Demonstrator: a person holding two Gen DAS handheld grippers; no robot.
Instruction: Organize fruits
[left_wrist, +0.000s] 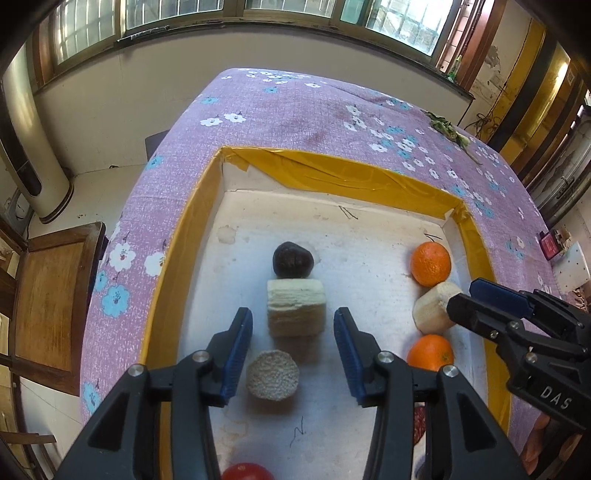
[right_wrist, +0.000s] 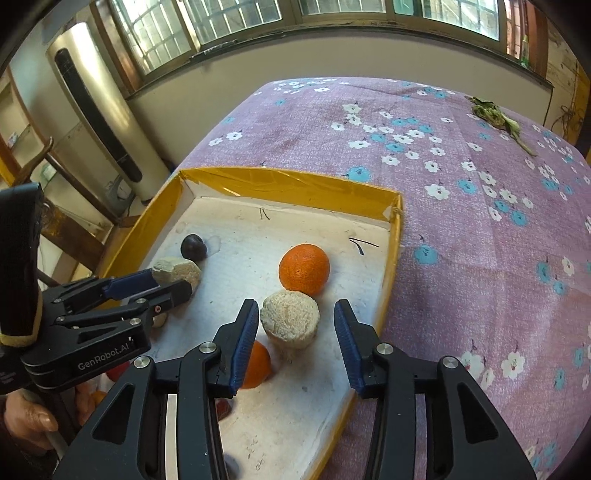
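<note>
Blue pads of my left hand-held gripper (left_wrist: 293, 354) sit closest, parted, nothing pinched; a round pale chunk (left_wrist: 272, 374) lies loose between them on the tray (left_wrist: 177, 258). Beyond that chunk sits a bigger pale block (left_wrist: 295, 308), then a dark plum (left_wrist: 293, 259) touching the block's far side. No earlier picture to go by, so I'll only say the gap is moderate and empty of any grip.

Over on my right hand-held gripper (right_wrist: 295, 343), same story: pads apart, straddling a pale rough lump (right_wrist: 290, 319) without pressing it. One orange (right_wrist: 304, 268) sits just beyond that lump, a second orange (right_wrist: 256, 364) just this side of it, partly behind my left pad. A red fruit (left_wrist: 246, 472) peeks in at the tray's near edge.

My read: the pale pieces look fibrous, light and a bit crumbly, so take them gently across the flat sides. Oranges look firm but round, likely to roll; grip across the widest middle.
</note>
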